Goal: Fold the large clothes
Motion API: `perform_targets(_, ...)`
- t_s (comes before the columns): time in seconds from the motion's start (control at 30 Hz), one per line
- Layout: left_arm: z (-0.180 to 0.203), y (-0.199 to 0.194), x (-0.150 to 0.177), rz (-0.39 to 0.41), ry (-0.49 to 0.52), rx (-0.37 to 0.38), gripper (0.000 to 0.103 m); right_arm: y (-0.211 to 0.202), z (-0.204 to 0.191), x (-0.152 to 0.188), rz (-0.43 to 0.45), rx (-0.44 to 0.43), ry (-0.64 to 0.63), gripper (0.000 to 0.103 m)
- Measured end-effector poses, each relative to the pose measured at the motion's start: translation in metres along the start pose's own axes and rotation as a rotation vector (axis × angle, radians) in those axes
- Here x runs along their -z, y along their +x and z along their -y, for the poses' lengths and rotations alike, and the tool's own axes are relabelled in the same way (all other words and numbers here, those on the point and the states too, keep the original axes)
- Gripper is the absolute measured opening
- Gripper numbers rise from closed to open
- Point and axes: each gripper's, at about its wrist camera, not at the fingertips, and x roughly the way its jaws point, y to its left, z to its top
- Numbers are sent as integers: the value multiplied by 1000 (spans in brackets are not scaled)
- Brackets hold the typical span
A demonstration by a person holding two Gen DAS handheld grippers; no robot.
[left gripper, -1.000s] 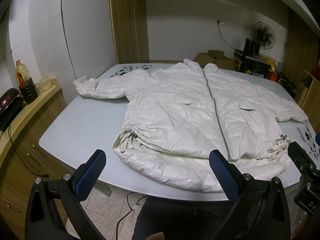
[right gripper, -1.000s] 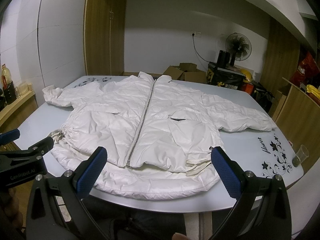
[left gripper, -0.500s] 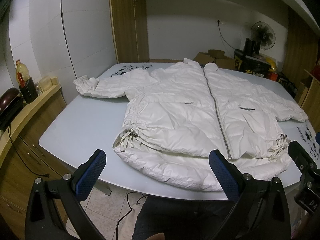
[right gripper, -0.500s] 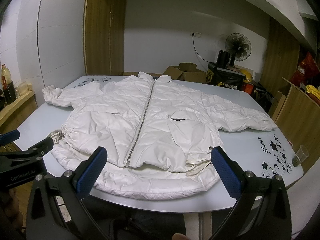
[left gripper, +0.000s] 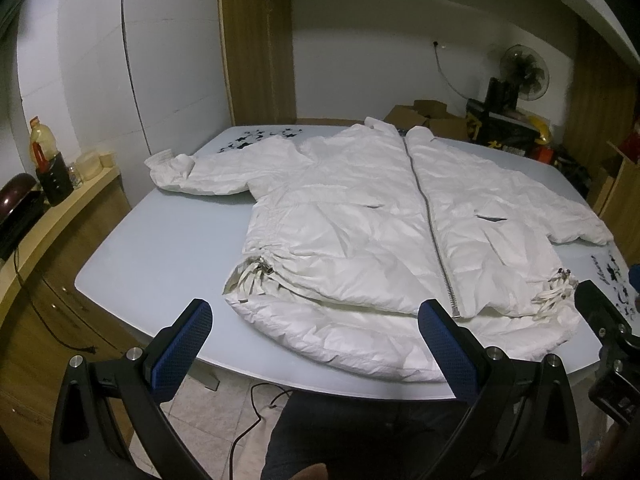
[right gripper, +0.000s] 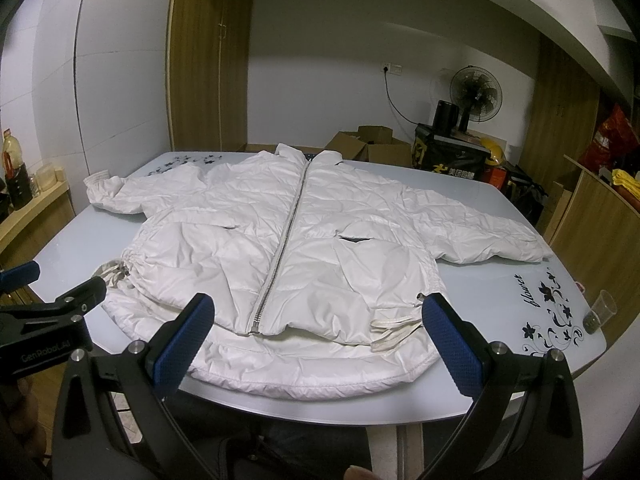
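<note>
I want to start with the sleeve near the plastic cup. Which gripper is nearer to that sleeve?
Right. The right gripper hangs over the hem on the side of that sleeve; the left gripper is farther, toward the other side.

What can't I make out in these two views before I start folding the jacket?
- Jacket back: hidden against the table, both views.
- Near hem: partly behind the right tool and left tool.
- Small cup contents: too small, right view.
- Far boxes: cut off by the table.

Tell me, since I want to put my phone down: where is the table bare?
Bare table lies left of the jacket, below its left sleeve. Right, beside the plastic cup, floral print only. The near edge is crowded by the hem.
</note>
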Motion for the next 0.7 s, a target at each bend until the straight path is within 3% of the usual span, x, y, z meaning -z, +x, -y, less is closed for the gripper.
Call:
perform_targets(0.2,7,-10,0,29,22,4,103,0,0,0,-5,-11,9,103)
perform_targets(0.3,1,-12,-1,33,-12,66,103,-1,4,-1,-8,-75,45,103)
perform_targets(0.43,-3,-10,-2,23,-39,70,103,0,2,-2,-28,-117,64,103)
perform_targets(0.53,-3,-8,-3,13,-36,68,103,2,-5,2,-22,-64,17,103)
perform_targets(0.7,-3,-7,-4,10,-36,68,103,-3,-6,3,-1,-100,24,103)
